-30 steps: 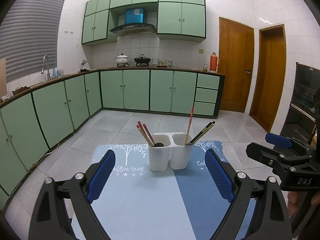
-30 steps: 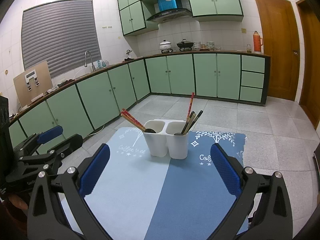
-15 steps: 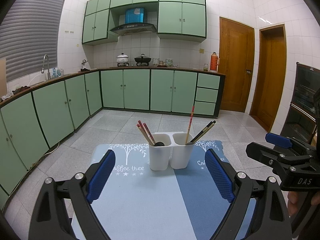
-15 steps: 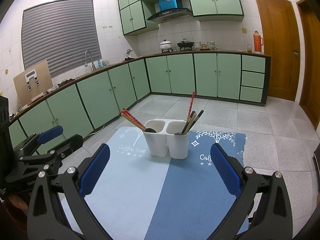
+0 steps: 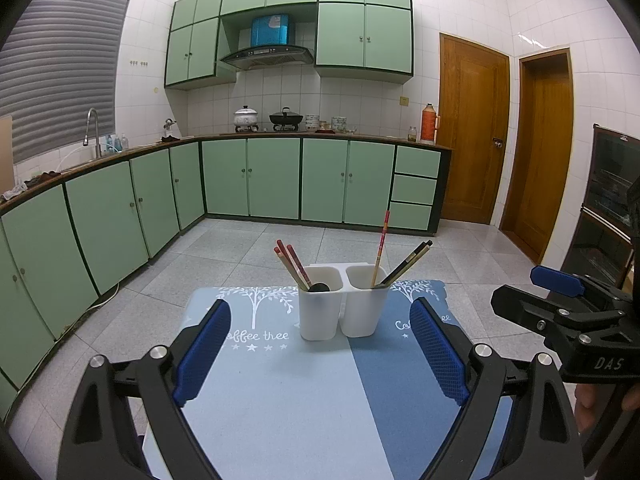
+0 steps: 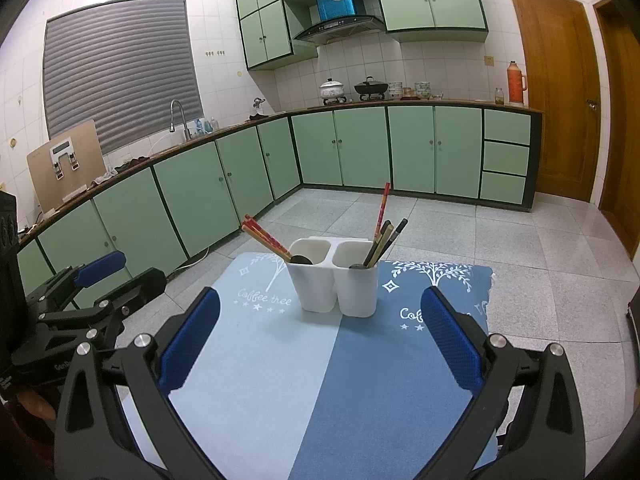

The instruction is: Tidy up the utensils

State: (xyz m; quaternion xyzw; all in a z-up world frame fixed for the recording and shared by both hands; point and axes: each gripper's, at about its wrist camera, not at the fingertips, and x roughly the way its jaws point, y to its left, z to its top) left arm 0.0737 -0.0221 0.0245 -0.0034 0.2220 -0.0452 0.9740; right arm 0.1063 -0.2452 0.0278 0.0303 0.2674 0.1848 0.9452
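Holder: white plastic two-cup utensil holder (image 5: 341, 305) stands upright on a two-tone blue mat printed "Coffee tree" (image 5: 280, 392), on the far half of the mat.
Left cup contents: red-and-tan chopsticks (image 5: 291, 264) lean out to the left, beside a dark spoon bowl (image 5: 319, 287) at the rim.
Right cup contents: one tall red-topped chopstick (image 5: 381, 248) stands nearly upright; dark chopsticks (image 5: 408, 261) lean to the right.
Left wrist view only: the right gripper (image 5: 556, 280) shows at the right edge, beside the mat, with a fingertip of the person's hand under it; a dark glass-fronted cabinet (image 5: 608, 200) stands behind it.
Right wrist view only: the left gripper (image 6: 100, 268) shows at the left edge over the grey tiled floor (image 6: 540, 248); a tan board with a white clip (image 6: 66, 164) leans on the counter under the shuttered window; a second dark spoon bowl (image 6: 356, 266) shows at the right cup's rim.
Change from earlier frames: none visible; holder, utensils and both grippers sit where they did a second ago.
Left gripper jaws: spread wide, blue pads apart, nothing between them.
Right gripper jaws: spread wide too, holding nothing.
Holder versus jaws: in each wrist view it lies ahead of the pads, centred in the gap, well apart from both fingertips, not touched.
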